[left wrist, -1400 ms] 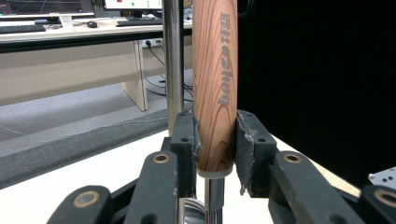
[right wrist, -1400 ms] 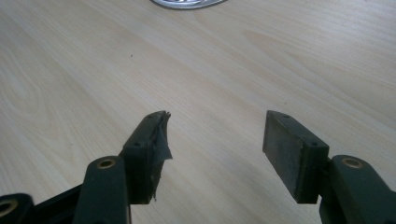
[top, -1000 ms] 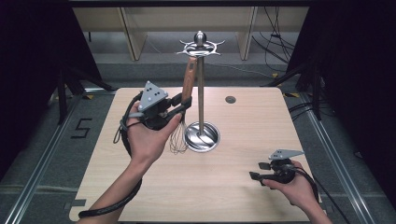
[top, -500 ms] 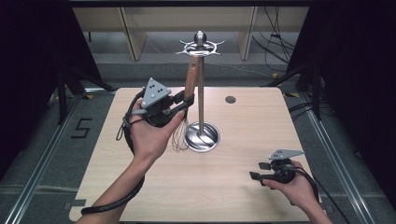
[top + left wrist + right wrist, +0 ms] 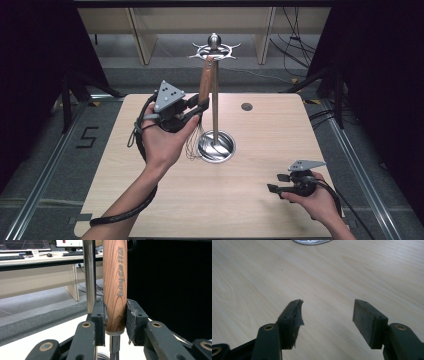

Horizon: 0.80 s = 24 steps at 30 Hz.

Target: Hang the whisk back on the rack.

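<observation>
While the left gripper [image 5: 115,322] clamps the whisk's wooden handle [image 5: 115,285] just beside the stand's steel pole [image 5: 89,275], the right gripper [image 5: 327,315] rests wide open near the table's [image 5: 260,210] front edge.

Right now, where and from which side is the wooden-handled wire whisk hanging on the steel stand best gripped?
Grip the wooden-handled whisk at the handle's lower end, coming level from the side away from the steel stand's post. The left gripper does so: the handle hangs upright, round and bare.

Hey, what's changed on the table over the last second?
Very little. The left gripper has risen slightly with the whisk's wooden handle, which stays clamped and hanging from the stand. The right gripper stays open, resting by the table edge.
</observation>
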Each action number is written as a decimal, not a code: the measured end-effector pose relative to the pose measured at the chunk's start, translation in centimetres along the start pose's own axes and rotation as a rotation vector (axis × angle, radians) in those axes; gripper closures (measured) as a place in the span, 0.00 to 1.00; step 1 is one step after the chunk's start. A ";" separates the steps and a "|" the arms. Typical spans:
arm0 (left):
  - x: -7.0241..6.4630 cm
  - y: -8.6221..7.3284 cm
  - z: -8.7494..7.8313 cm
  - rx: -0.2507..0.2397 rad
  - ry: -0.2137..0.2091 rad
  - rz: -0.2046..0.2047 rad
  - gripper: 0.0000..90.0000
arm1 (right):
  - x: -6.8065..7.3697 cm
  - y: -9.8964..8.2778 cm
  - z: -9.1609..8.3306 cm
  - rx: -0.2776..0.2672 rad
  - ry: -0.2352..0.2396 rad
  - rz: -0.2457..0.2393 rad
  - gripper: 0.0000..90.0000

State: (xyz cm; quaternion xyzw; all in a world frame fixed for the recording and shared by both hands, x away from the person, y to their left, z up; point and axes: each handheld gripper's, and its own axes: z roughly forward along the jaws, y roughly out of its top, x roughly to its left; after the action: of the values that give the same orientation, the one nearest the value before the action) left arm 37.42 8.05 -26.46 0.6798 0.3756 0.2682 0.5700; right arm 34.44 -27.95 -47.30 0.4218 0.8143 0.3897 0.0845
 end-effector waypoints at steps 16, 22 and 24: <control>0.3 -0.3 1.4 0.016 0.011 -0.020 0.78 | -0.2 0.0 0.0 -0.001 -0.003 -0.023 0.45; 0.4 -0.4 2.0 0.013 0.014 -0.027 0.78 | -0.3 0.0 -0.1 0.004 -0.001 -0.024 0.45; 0.4 -0.4 2.2 0.016 0.015 -0.028 0.78 | -0.3 0.0 -0.1 -0.001 0.001 -0.022 0.45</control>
State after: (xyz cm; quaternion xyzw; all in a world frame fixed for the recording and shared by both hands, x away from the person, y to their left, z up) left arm 39.30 7.14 -27.34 0.6771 0.3912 0.2623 0.5654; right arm 34.59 -28.18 -47.31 0.4126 0.8187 0.3894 0.0885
